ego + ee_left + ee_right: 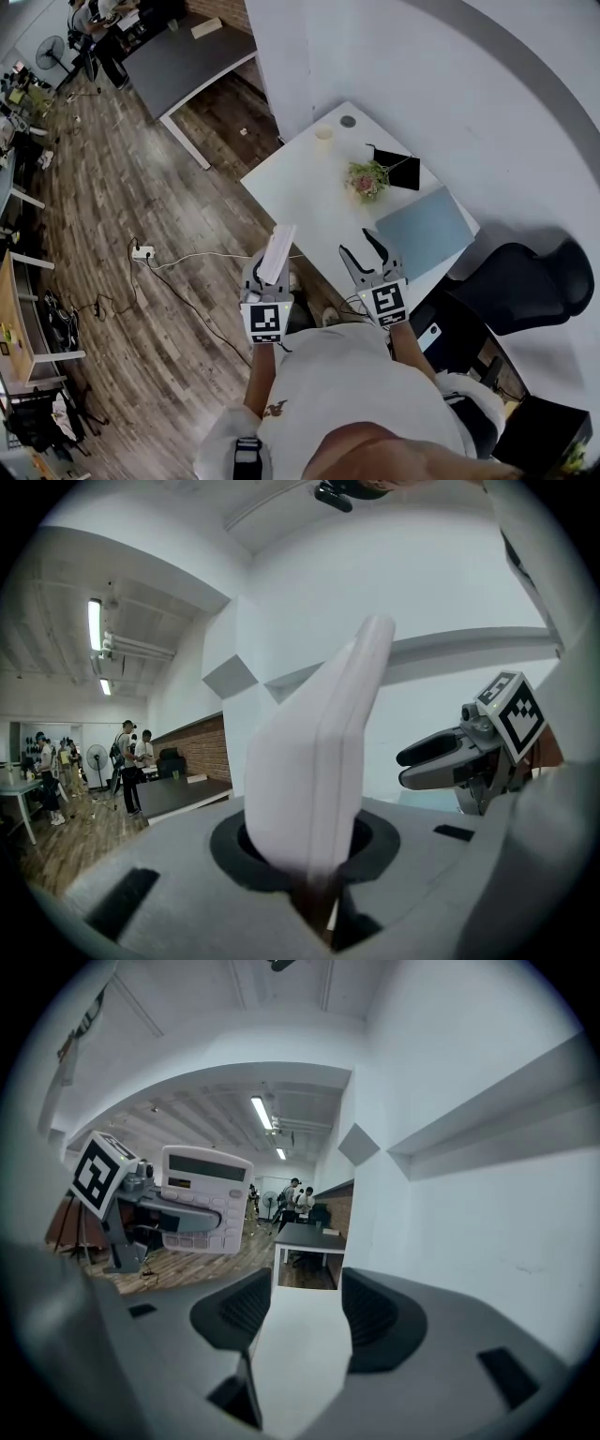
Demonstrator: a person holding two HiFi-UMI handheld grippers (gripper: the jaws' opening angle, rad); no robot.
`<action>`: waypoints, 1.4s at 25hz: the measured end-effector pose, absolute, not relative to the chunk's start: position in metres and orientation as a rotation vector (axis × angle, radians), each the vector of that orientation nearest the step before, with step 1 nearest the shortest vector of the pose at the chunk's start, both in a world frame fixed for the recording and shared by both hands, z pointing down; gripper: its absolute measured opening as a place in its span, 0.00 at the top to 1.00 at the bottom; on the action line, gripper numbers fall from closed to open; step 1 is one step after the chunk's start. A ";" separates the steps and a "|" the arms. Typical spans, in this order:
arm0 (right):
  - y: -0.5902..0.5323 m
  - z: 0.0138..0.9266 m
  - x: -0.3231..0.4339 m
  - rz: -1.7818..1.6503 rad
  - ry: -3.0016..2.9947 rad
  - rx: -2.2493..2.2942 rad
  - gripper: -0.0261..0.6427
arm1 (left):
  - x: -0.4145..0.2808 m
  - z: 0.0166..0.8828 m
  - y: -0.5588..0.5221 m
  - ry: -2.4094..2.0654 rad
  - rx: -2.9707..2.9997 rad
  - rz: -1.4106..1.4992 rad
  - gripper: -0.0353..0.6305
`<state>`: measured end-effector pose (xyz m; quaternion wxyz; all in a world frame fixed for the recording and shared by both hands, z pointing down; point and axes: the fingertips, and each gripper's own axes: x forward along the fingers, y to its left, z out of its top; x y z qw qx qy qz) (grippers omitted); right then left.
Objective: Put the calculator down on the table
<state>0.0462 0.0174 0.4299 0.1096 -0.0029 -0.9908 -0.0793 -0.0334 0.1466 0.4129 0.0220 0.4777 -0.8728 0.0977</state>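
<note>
the calculator (278, 246) is not yet on the bench (300, 178). the left tool (267, 274) is clamped on its lower end and holds it upright in the air, its thin edge facing along the jaws in the left gripper view. from the head view it looks to hang just off the near edge of the bench, over the wooden floor (141, 187) rather than over the white top, though how high it is i cannot tell. the right tool (361, 251) has its jaws apart with nothing between them; only bare bench top shows past them in the right gripper view. it is over the near edge, just short of a grey-blue flat case (427, 230).

so the pick-up seems done, and the whole set-down is left: bring the calculator over a free stretch of the top, lower it, lay it flat and let go. the near-left part of the bench looks bare. a small plant (366, 178) stands towards the right edge and a cup (323, 134) near the far corner.

writing: in the right gripper view the calculator's face shows a display window and rows of keys, but any brand or key print is too small to read. the cubes on both tools carry black-and-white square markers and no words.
</note>
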 end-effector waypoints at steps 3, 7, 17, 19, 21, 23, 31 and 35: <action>0.014 0.433 0.032 -0.226 -2.902 0.025 0.60 | -0.052 0.417 0.144 -2.696 1.514 0.325 0.83; 0.004 0.437 0.010 -0.216 -2.884 0.085 0.60 | -0.080 0.424 0.132 -2.656 1.557 0.309 0.83; -0.015 0.438 -0.040 -0.197 -2.826 0.262 0.60 | -0.145 0.433 0.100 -2.520 1.723 0.294 0.83; -0.019 0.438 -0.048 -0.197 -2.820 0.297 0.60 | -0.156 0.432 0.093 -2.502 1.756 0.286 0.83; -0.020 0.437 -0.055 -0.192 -2.812 0.336 0.60 | -0.166 0.430 0.089 -2.484 1.794 0.285 0.83; -0.021 0.435 -0.063 -0.192 -2.807 0.379 0.60 | -0.176 0.429 0.086 -2.463 1.838 0.286 0.83; -0.022 0.428 -0.086 -0.201 -2.788 0.557 0.60 | -0.208 0.422 0.073 -2.380 1.997 0.237 0.83; -0.022 0.428 -0.092 -0.202 -2.779 0.621 0.60 | -0.214 0.421 0.067 -2.341 2.082 0.231 0.83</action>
